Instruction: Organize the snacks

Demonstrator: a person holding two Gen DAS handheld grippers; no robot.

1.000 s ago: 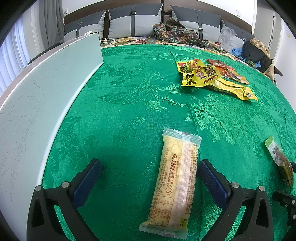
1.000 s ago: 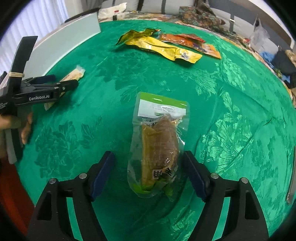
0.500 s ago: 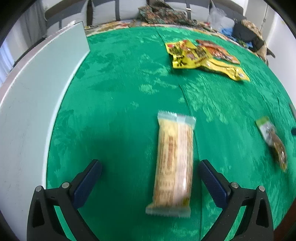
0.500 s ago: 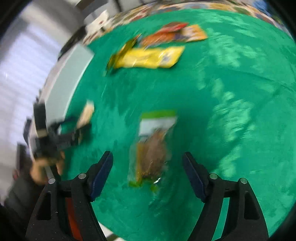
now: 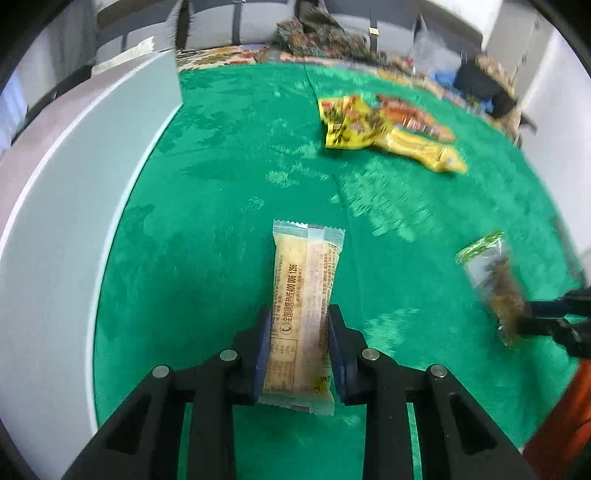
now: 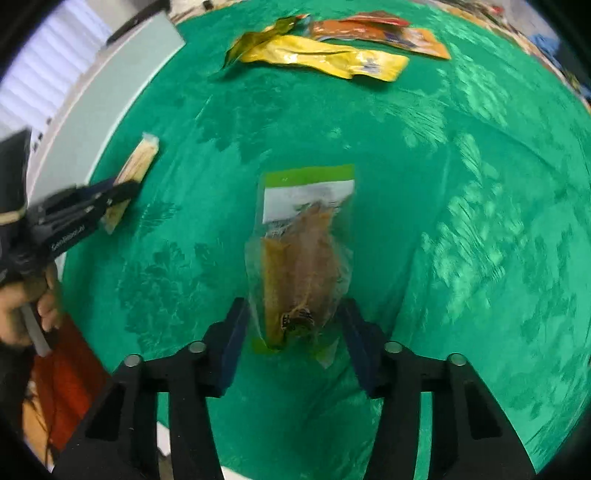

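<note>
- The left gripper (image 5: 297, 350) has its jaws shut tight on the near end of a long yellow bar (image 5: 303, 314). The blue pads press on both sides of the wrapper.
- The bar sticks out straight ahead. I think it is held by one end so the rest can be laid down flat later.
- The right gripper (image 6: 293, 343) has a clear pouch (image 6: 301, 258) with a green top between its jaws. The pouch has brown food in it.
- The jaws are close on each side of the pouch and seem to pinch its bottom. The picture is blurry there, so I cannot tell for sure that they grip it.
- Each gripper has one snack, so I think both are being picked up at the same time.
- A pile of snacks (image 5: 384, 133) lies far across the cloth: yellow packs and an orange one, some on top of others. It may be where the snacks go, but that is a guess.
- The desk is covered by a shiny green cloth (image 5: 229, 192) with a leaf pattern.
- A pale grey board (image 5: 66, 229) stands along the left edge of the cloth.
- Behind are grey cushions (image 5: 251, 22), a patterned cloth heap (image 5: 317, 37) and some dark clothes (image 5: 480, 81) at the far right.
- A hand (image 6: 22, 314) holds the left gripper's handle.
</note>
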